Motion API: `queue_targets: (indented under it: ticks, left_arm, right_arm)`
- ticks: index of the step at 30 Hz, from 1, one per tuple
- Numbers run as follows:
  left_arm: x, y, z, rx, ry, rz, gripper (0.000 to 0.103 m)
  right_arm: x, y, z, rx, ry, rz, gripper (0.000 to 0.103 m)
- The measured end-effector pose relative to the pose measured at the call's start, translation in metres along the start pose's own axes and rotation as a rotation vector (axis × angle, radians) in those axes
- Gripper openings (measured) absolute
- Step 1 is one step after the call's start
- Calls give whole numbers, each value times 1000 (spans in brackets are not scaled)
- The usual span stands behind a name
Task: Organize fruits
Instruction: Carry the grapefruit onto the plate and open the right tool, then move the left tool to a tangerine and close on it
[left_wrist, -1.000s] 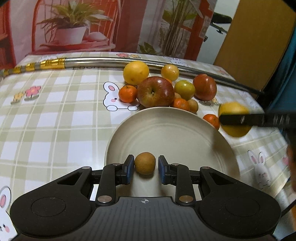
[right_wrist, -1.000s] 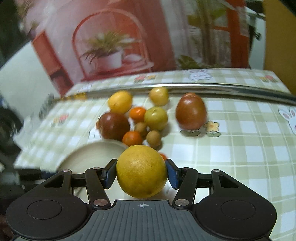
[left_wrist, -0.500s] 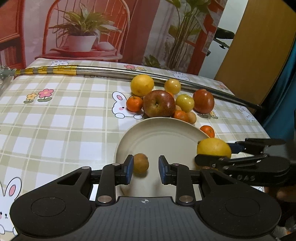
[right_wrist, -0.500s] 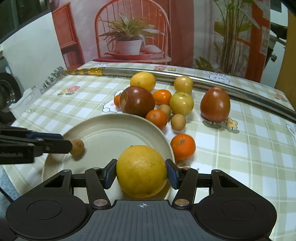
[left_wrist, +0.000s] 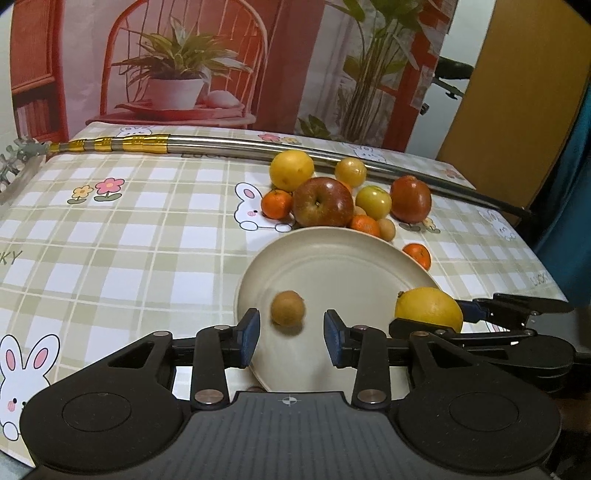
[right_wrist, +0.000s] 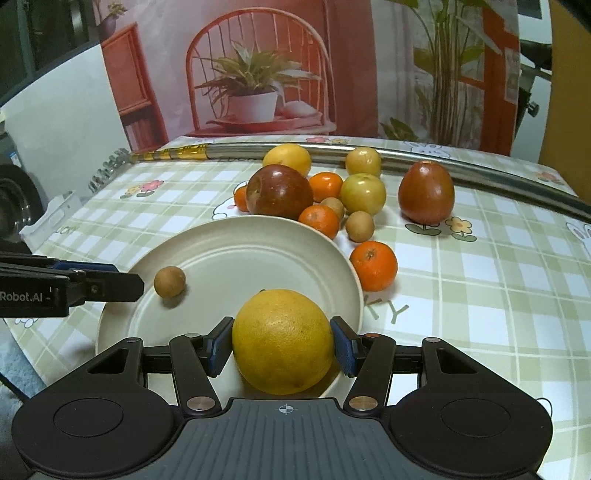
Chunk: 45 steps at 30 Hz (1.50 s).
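Observation:
A cream plate (left_wrist: 332, 240) (right_wrist: 240, 258) lies on the checked tablecloth. On it, left of the middle, sits a small brown round fruit (left_wrist: 288, 313) (right_wrist: 169, 281). My left gripper (left_wrist: 291, 338) (right_wrist: 92, 284) is open, its pads either side of that fruit and just short of it, not touching. The right gripper (right_wrist: 282, 347) (left_wrist: 461, 314) is shut on a large yellow citrus (right_wrist: 283, 341) (left_wrist: 428, 308) held low over the plate's near right rim. Behind the plate lie a red apple (left_wrist: 323, 203) (right_wrist: 279, 192), several small oranges, yellow-green fruits and a second red fruit (right_wrist: 426, 194).
A steel rod with gold bands (left_wrist: 221, 147) runs along the back of the table. A single orange (right_wrist: 373, 265) lies just right of the plate. The table's right edge (left_wrist: 535, 258) is close, and a white object (right_wrist: 51, 218) sits at the left edge.
My left gripper has opened wider and drawn back a little, leaving the brown fruit on the plate. The right gripper has carried the yellow citrus in over the plate's rim and lower.

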<state>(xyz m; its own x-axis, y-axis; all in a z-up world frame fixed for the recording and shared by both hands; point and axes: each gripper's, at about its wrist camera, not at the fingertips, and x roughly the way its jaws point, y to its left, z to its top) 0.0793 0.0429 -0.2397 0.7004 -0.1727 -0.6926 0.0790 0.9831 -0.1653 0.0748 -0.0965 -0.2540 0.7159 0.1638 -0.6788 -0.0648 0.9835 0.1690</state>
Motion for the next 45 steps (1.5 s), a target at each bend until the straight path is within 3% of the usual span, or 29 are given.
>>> queue_targets:
  ticks: [14,20,35,39,45]
  left_arm:
    - [-11,-9,-9,32,-10,7,48]
    - [-12,-9,-10,25,-6,14,49]
    - [-13,-6,-10,8,-4,23,49]
    - [-16,-1,-2,36,-26,35,49]
    - [-26,6,29,155,-68,55,48]
  right_arm:
    - [-19,2,-12,13,-82,-12,53]
    - [-29,-1,-16,48,-127,27,53]
    - [-42,-3,-10,24,-196,6,53]
    - [-47,-11,-2,38,-211,1,53]
    - [-50,-27,20,45,-229,-35,53]
